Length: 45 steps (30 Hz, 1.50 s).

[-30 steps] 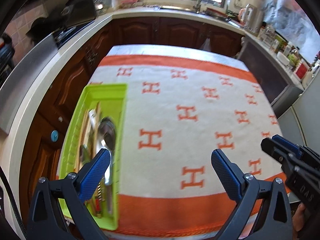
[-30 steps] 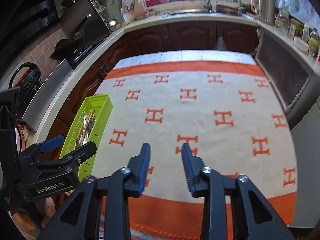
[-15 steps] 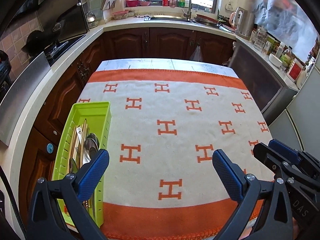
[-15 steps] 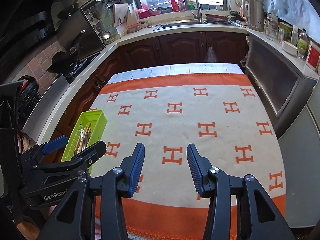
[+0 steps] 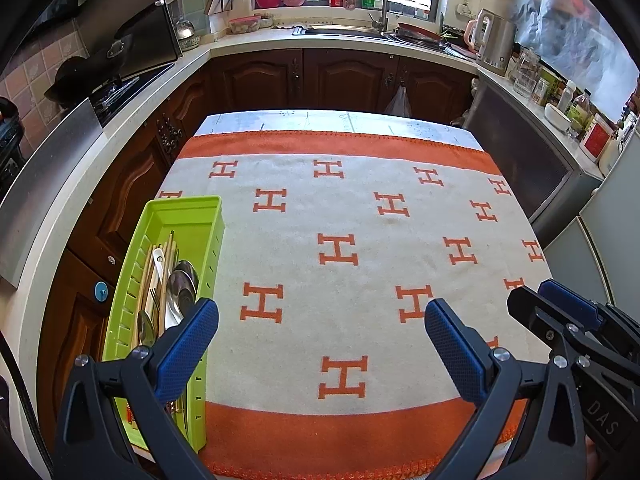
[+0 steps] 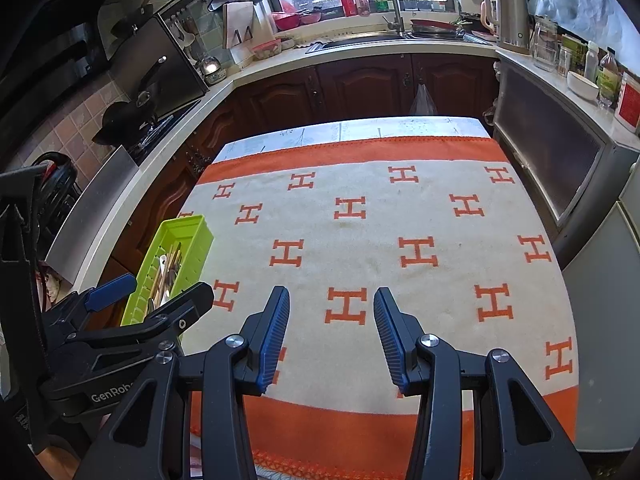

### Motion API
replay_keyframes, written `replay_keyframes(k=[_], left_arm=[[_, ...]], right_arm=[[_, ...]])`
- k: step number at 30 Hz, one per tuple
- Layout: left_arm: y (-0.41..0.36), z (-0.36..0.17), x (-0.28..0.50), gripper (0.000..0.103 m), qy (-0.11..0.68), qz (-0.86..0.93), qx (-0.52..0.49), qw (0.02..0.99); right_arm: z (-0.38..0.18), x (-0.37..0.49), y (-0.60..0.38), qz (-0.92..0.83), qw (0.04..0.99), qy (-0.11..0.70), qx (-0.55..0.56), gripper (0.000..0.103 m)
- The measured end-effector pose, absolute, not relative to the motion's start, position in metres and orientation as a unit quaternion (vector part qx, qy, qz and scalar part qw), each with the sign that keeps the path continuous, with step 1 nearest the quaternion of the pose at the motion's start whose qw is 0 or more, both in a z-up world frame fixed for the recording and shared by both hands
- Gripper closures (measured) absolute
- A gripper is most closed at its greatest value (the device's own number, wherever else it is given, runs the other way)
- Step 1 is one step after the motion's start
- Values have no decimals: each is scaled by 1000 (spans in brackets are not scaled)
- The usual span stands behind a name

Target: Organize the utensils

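A lime green utensil tray (image 5: 188, 210) lies along the left edge of the table; it also shows in the right wrist view (image 6: 182, 226). In it lie metal spoons (image 5: 182, 280), a white spoon, a fork and wooden chopsticks (image 5: 166, 252). My left gripper (image 5: 320, 344) is wide open and empty, held above the table's front edge, its left finger over the tray's near end. My right gripper (image 6: 330, 334) is open and empty, above the front middle of the table. Each gripper shows at the edge of the other's view.
The table is covered by a white cloth with orange H marks (image 5: 338, 248) and orange borders. Dark wood cabinets and a counter with a sink (image 5: 344, 32) run behind, a stove (image 5: 116, 88) at left, a kettle (image 5: 494, 46) and jars at right.
Both grippers have pulled back and up from the table, so more of the kitchen shows. The right gripper's fingers have spread wider. The tray and utensils have not moved.
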<state>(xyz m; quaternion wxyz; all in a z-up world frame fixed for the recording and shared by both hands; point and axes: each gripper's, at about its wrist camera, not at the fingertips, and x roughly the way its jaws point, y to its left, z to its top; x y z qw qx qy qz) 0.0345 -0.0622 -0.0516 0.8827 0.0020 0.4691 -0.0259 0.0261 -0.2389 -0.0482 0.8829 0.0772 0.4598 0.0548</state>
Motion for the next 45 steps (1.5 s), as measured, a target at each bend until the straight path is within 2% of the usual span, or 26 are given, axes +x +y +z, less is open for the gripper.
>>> replay_keyframes(k=[45], left_arm=[[-61, -55, 30, 1, 474, -23, 7, 880]], right_arm=[[-53, 25, -238, 57, 883, 459, 77, 58]])
